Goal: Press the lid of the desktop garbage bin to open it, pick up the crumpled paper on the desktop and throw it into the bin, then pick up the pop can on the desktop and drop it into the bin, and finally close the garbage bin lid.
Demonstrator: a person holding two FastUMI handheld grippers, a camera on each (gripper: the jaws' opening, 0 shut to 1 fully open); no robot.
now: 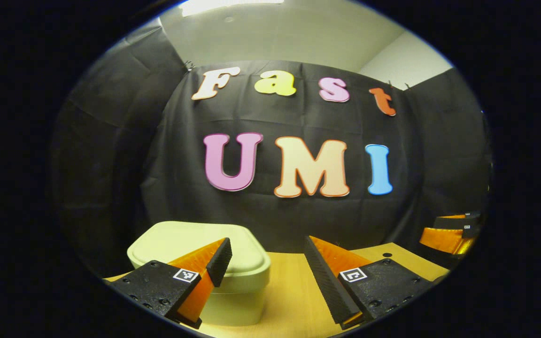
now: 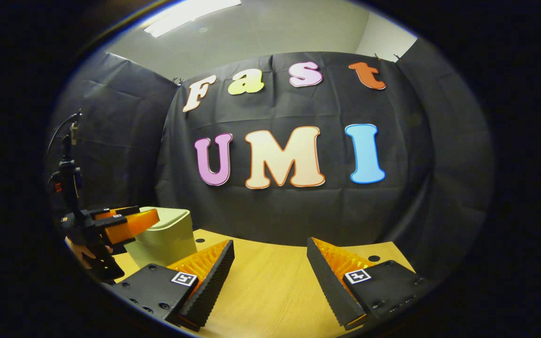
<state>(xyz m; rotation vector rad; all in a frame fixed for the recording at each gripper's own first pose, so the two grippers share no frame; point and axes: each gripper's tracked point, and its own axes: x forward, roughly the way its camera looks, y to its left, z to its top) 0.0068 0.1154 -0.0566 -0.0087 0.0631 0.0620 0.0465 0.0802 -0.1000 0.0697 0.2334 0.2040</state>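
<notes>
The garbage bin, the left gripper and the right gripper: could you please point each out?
garbage bin [image 1: 190, 244]: left gripper view, on its closed lid.
left gripper [image 1: 268, 270]: left gripper view, midway between its fingertips.
right gripper [image 2: 270, 265]: right gripper view, midway between its fingertips.

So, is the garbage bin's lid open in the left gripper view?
No, the lid sits flat and shut on the garbage bin, with the left gripper open just in front of it.
</notes>
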